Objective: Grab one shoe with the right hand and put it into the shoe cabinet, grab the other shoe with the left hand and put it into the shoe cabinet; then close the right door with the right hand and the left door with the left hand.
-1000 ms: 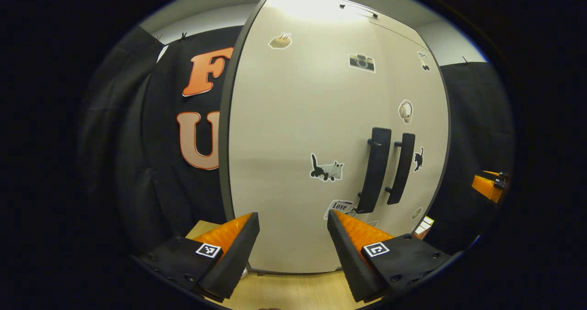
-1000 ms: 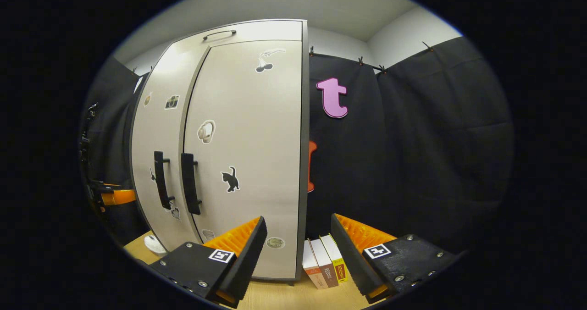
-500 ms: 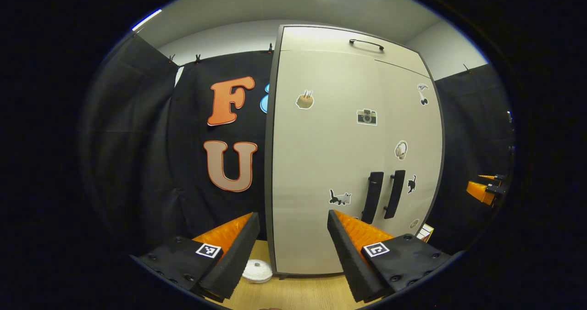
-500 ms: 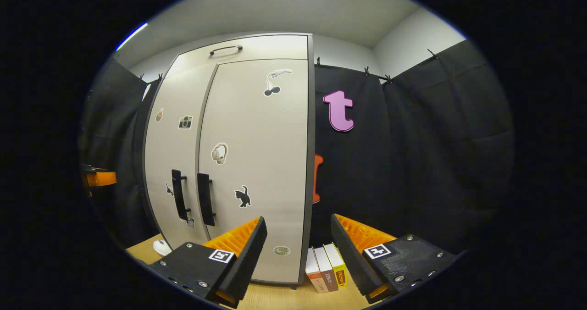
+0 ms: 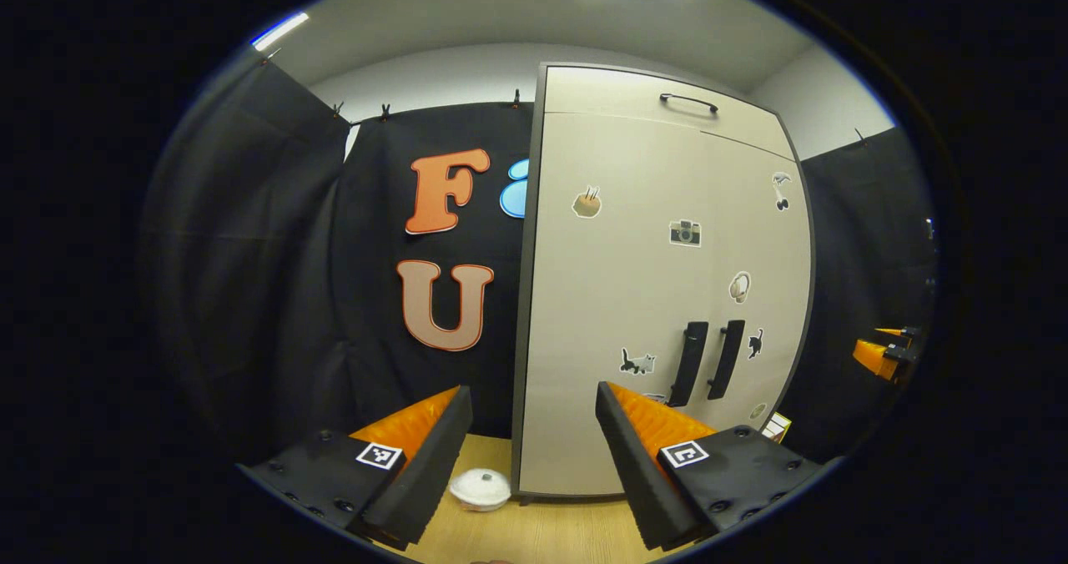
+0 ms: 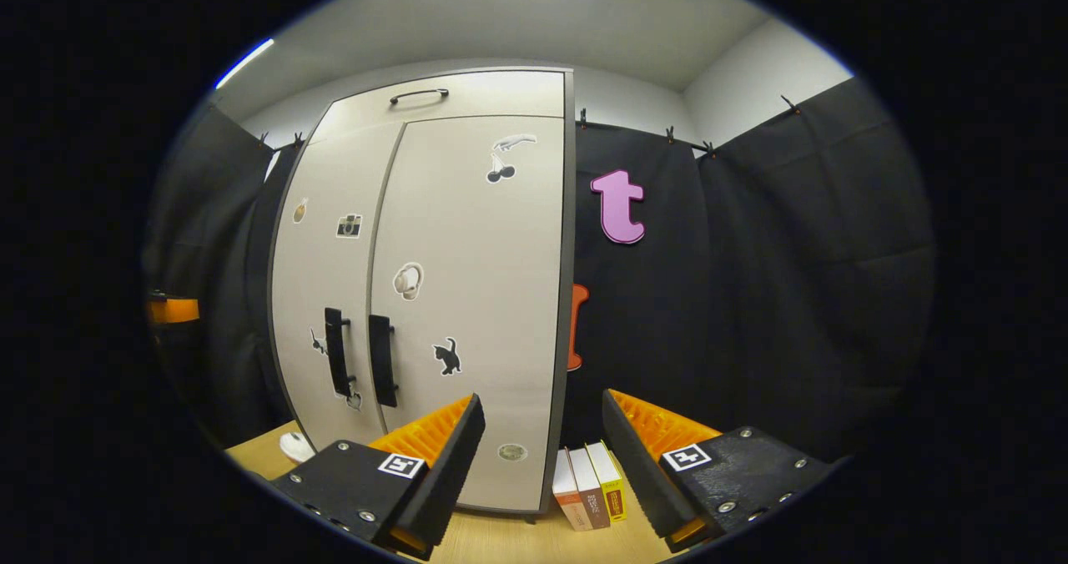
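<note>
The pale shoe cabinet (image 5: 659, 297) stands on the wooden table with both doors closed flush; stickers dot its front. Its two dark vertical handles (image 5: 707, 362) sit side by side near the middle seam, and the same handles (image 6: 360, 364) appear in the right gripper view on the cabinet (image 6: 467, 297). The shoes are hidden behind the doors. My left gripper (image 5: 534, 455) is open and holds nothing, a short way back from the cabinet's left front corner. My right gripper (image 6: 542, 464) is open too, with nothing between its fingers, off the cabinet's right front corner.
A small white round object (image 5: 481, 489) lies on the table by the cabinet's left foot. Three books (image 6: 591, 485) stand upright against the cabinet's right side. The wooden tabletop (image 5: 542, 535) runs in front. Black cloth walls enclose the booth.
Both grippers have drawn back from the cabinet, the left one most, so the cabinet looks smaller and the white object has come into sight. The doors have stayed closed.
</note>
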`<state>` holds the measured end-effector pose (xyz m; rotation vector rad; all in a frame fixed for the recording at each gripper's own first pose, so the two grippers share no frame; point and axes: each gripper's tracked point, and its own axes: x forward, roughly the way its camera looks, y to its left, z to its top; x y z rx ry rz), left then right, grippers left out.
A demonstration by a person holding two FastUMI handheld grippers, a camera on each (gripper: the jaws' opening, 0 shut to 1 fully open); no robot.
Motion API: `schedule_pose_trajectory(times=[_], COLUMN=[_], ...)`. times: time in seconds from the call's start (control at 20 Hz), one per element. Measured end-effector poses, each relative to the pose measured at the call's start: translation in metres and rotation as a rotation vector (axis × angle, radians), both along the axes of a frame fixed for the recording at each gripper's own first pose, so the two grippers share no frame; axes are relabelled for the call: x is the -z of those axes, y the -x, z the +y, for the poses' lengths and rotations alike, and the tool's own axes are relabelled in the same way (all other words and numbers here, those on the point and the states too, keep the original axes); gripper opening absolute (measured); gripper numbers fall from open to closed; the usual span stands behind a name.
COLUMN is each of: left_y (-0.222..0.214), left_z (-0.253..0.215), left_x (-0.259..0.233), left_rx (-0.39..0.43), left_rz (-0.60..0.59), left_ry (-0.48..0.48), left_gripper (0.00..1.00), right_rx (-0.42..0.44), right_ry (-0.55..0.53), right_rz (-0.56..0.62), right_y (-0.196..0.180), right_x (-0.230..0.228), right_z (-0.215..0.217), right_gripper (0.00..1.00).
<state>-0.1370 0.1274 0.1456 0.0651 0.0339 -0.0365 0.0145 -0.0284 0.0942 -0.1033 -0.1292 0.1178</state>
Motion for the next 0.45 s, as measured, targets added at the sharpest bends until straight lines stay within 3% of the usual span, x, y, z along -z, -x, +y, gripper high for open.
schedule_pose_trajectory(times=[0.45], left_y=[0.010], left_z=[0.011], left_x=[-0.005], left_rx=[-0.007], left_rz=[-0.020], left_ry=[-0.024], left_gripper=[0.94], right_rx=[-0.020], right_ry=[-0.010], right_rz=[-0.012], right_y=[0.016], right_x=[-0.003], right_z=[0.015], right_gripper=[0.89])
